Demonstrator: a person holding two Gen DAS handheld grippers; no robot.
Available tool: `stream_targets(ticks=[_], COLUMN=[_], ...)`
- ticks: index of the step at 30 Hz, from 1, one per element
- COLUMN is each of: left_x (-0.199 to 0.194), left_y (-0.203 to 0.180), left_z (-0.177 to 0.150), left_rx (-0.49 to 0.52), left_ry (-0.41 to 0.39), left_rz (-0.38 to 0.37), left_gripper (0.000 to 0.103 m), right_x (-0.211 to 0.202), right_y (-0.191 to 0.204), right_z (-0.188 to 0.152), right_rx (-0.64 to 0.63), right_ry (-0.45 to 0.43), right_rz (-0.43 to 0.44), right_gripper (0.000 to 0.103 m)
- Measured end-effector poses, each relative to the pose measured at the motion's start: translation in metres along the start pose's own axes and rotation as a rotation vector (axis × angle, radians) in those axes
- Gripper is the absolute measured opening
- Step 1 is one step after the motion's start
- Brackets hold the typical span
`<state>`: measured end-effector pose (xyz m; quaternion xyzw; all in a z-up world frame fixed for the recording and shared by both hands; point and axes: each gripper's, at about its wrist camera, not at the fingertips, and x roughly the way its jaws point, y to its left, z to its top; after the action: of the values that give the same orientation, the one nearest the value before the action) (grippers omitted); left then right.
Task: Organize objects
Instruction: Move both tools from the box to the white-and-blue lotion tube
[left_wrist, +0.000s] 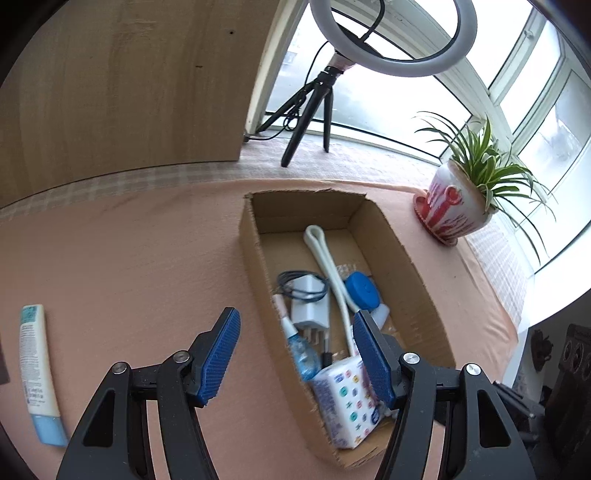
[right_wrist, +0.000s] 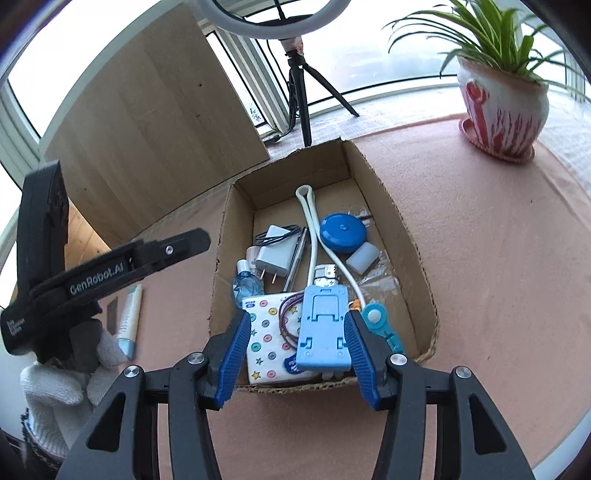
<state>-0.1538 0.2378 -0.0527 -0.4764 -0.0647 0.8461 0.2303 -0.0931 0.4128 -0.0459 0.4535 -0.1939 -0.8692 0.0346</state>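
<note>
Both tongs wide, empty: left tongs (left_wrist: 297, 356) and right tongs (right_wrist: 295, 350) over cardboard box (right_wrist: 399, 206).

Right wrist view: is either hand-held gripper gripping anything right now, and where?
Nothing is held. The right hand-held gripper is open above the light blue plastic phone stand in the cardboard box; the left hand-held gripper is open too.

Left gripper (left_wrist: 297, 354) empty, jaws spread; right gripper (right_wrist: 295, 347) likewise agape
</note>
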Motion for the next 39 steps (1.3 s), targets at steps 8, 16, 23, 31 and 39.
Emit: stream_targets(ticks=[8, 16, 23, 31, 39], left_x=[-0.03, -0.072, -0.089, -0.089, -0.077], left_y=[0.046, 0.114, 0.181, 0.238, 0.263], left_z=[-0.032, -0.054, -0.075, -0.088, -0.088], left_rx=[-0.017, -0.115, -0.234, -0.295, -0.338], left_ry=[0.013, -0.02, -0.006, 0.039, 0.052], left_rz=[0.073, 0.141, 0.14, 0.088, 0.003], left_gripper=[0.067, 0.069, 0.075, 0.085, 0.085], right_x=[-0.001, 0.028, 0.065, 0.109, 0.156], right_y=[0.028, 0.083, 0.126, 0.171, 0.208], right_z=[0.001, 0.001, 0.002, -0.004, -0.01], right_rx=[-0.04, -0.128, -0.146, -0.148, -0.122], right_ry=[-0.004, 0.052, 0.151, 0.281, 0.399], right_rz=[0.039, 0.108, 0.2, 0.293, 0.36], right_gripper=[0.049, 0.049, 0.049, 0.049, 0.049])
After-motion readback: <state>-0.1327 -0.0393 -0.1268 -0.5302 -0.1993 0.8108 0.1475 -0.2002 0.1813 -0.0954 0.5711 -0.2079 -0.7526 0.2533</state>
